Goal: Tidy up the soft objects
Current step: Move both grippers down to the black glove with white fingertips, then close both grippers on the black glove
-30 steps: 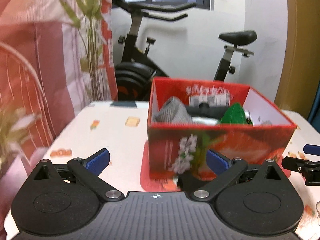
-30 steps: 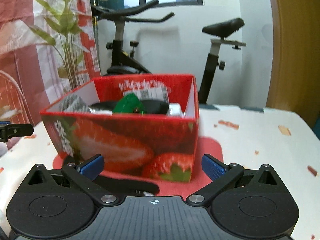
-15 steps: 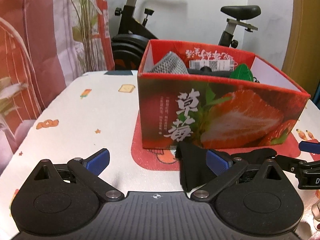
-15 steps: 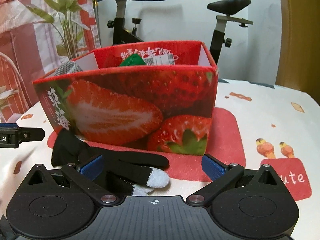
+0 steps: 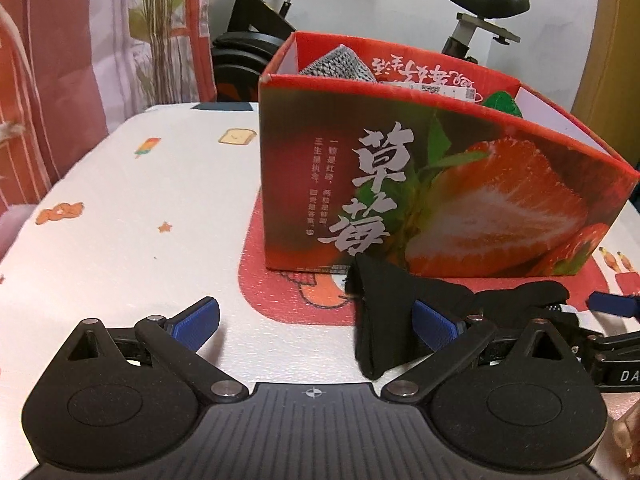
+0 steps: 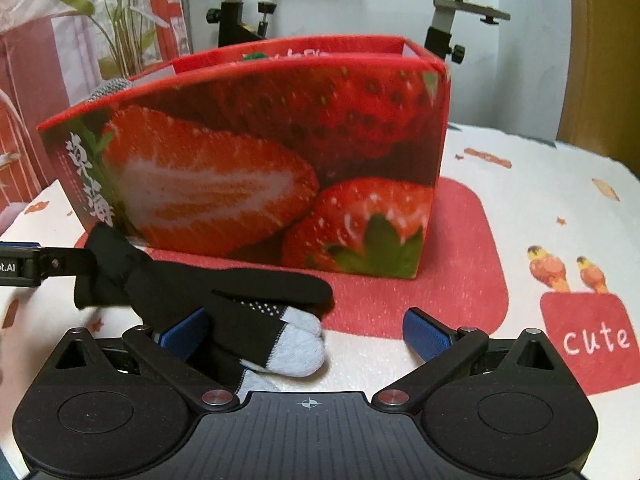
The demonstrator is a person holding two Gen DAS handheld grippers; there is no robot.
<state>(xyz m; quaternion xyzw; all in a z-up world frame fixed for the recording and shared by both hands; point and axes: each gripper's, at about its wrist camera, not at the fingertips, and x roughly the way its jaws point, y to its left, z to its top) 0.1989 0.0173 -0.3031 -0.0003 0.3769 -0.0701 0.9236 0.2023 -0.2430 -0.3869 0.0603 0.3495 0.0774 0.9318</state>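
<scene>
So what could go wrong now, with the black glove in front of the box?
1. The glove lies off-centre against each gripper's inner finger, so the open left gripper or right gripper may catch only an edge and drop it.
2. The two grippers stand close together and may bump each other.
3. The strawberry box stands right behind the glove; a push forward could shove it.

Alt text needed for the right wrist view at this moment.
A black glove with grey fingertips lies on the table in front of a strawberry-printed red box, draped over the left finger of the open right claw. The left claw reaches in at the far left by the glove's cuff. An exercise bike stands behind.
</scene>
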